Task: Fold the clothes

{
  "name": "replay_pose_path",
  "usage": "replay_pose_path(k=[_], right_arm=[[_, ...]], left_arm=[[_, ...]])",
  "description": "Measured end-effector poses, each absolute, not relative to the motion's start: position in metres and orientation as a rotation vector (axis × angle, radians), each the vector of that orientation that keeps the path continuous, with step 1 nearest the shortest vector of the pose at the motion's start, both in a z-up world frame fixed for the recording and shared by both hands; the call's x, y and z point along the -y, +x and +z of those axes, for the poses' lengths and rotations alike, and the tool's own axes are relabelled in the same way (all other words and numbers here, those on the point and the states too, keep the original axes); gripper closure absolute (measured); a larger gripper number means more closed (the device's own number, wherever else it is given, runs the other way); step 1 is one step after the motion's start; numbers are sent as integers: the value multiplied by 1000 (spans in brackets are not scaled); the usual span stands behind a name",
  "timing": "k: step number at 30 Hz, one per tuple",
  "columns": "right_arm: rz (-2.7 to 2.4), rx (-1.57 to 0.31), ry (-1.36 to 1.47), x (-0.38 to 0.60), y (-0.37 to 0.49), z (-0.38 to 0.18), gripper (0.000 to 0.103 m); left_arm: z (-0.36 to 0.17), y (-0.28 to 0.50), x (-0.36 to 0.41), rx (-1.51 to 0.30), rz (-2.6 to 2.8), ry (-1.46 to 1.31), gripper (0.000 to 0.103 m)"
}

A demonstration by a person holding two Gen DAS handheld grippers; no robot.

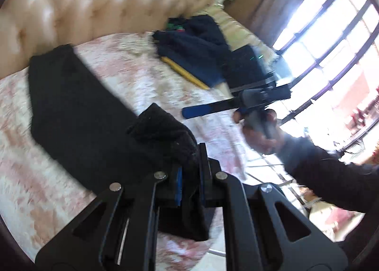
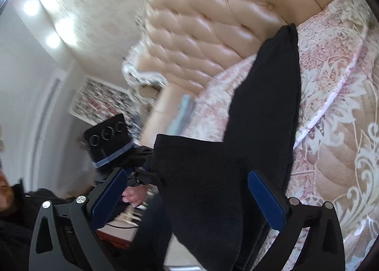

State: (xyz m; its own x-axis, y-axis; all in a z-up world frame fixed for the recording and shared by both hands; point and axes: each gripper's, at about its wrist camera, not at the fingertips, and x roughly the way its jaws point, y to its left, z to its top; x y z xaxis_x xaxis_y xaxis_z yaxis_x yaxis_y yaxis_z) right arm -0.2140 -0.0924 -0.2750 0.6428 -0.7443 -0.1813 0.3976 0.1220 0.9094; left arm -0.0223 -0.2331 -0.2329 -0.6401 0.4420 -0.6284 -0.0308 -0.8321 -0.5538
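Observation:
A black garment (image 1: 75,105) lies stretched across the pink patterned bedspread (image 1: 146,76). My left gripper (image 1: 189,171) is shut on a bunched end of it and lifts that end. In the right wrist view the same black garment (image 2: 260,110) runs from the headboard toward me, and the left gripper (image 2: 146,164) pinches its near end. My right gripper (image 2: 184,190) is open and empty, its blue pads (image 2: 267,197) on either side of the hanging cloth, not touching it. It also shows in the left wrist view (image 1: 189,113), held above the bed.
A pile of dark blue clothes (image 1: 196,46) with a yellow strip lies at the far side of the bed. A tufted beige headboard (image 1: 94,3) stands behind. A barred window (image 1: 331,41) is on the right. The bed's near edge drops to the floor (image 1: 218,235).

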Motion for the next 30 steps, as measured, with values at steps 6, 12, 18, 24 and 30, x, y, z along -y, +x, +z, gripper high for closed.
replay_pose_path(k=[6,12,18,24,30], right_arm=[[-910,504,1153,46,-231,-287,0],[-949,405,1226,59,-216,-295,0],[-955,389,1257,81,-216,-297,0],[-955,438,1263,84,-212,-293,0],[-888,427,1209,74,-165,-275,0]], left_arm=[[-266,-42,266,893,2430,-1176,91],[-339,-16,303,1150,2450,-1331,76],[-329,25,326,1333,2537,-1244,36],[-334,18,339,1612,2353,-1215,63],[-355,-11,348,1710,2243,-1306,63]])
